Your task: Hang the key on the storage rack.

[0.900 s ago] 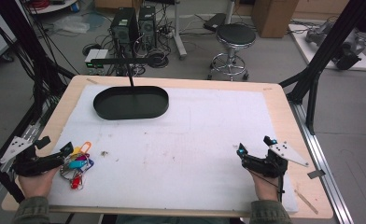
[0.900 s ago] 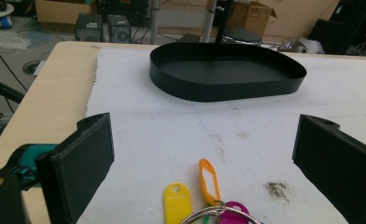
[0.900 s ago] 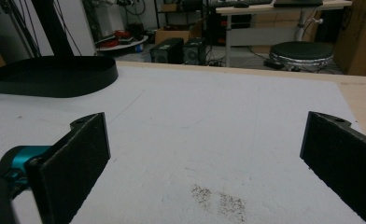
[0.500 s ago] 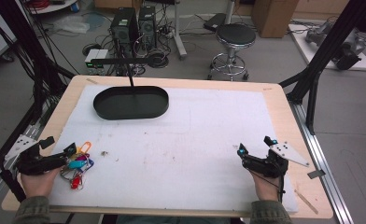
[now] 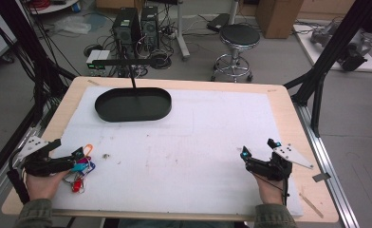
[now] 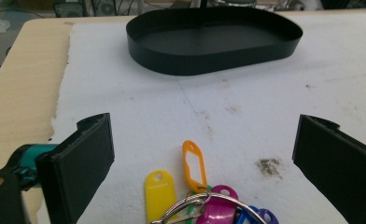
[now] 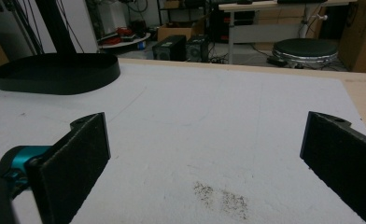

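Note:
A bunch of coloured key tags [image 5: 81, 167] on a metal ring lies on the white mat near the front left corner. In the left gripper view the key tags [image 6: 197, 196] are yellow, orange, magenta, blue and purple. They lie low between the jaws of my left gripper [image 6: 204, 123], which stands wide open without touching them. A hand holds this left gripper [image 5: 75, 161] at the mat's left edge. My right gripper [image 5: 259, 148] rests at the front right, open, with bare mat between the jaws of the right gripper [image 7: 208, 119].
A black oval tray [image 5: 127, 116] sits empty at the back left of the mat, with a thin black post [image 5: 133, 80] rising behind it. The tray [image 6: 209, 60] lies ahead of the left gripper. Wooden table border [image 5: 312, 156] surrounds the mat; a stool [image 5: 240, 35] stands beyond.
The left gripper has slid a little to the right, toward the key tags. The right gripper and the tags have stayed in place.

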A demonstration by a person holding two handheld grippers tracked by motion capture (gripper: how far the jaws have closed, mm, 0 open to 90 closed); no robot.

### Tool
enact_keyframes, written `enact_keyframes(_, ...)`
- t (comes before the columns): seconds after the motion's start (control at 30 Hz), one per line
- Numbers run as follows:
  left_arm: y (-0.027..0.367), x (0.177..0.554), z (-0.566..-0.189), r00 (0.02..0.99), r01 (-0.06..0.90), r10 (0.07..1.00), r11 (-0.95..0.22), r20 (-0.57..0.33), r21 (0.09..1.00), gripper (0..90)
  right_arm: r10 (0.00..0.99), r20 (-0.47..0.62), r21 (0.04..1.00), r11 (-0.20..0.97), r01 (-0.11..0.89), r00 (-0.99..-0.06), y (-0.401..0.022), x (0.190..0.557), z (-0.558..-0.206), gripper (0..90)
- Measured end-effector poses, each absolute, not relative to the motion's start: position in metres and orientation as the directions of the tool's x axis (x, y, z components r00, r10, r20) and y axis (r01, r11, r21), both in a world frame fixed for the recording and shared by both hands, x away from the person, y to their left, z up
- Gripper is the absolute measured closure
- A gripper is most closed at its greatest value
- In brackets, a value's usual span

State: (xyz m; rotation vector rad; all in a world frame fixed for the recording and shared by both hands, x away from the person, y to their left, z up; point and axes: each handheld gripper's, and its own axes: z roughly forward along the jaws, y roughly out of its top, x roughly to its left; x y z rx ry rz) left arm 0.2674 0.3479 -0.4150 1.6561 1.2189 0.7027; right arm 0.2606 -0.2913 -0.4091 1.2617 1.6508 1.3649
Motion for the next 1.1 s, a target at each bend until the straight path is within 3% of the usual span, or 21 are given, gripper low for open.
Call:
enact_keyframes(0.17,0.343,0.274,-0.418,0.356,0.437,0.933,-0.112,-0.057,0.893,6.0,0.938,0.094,0.964,-0.002,0.266,-0.332,-0.292,0.261,-0.409,0.4)
enact_keyframes(0.87,0.338,0.301,-0.430,0.382,0.616,0.916,-0.154,-0.122,0.772,6.0,0.935,0.093,0.959,0.008,0.284,-0.341,-0.290,0.263,-0.411,0.4)
enact_keyframes(1.1,0.340,0.308,-0.433,0.384,0.648,0.913,-0.156,-0.142,0.746,12.2,0.933,0.087,0.956,0.020,0.292,-0.350,-0.288,0.264,-0.412,0.4)
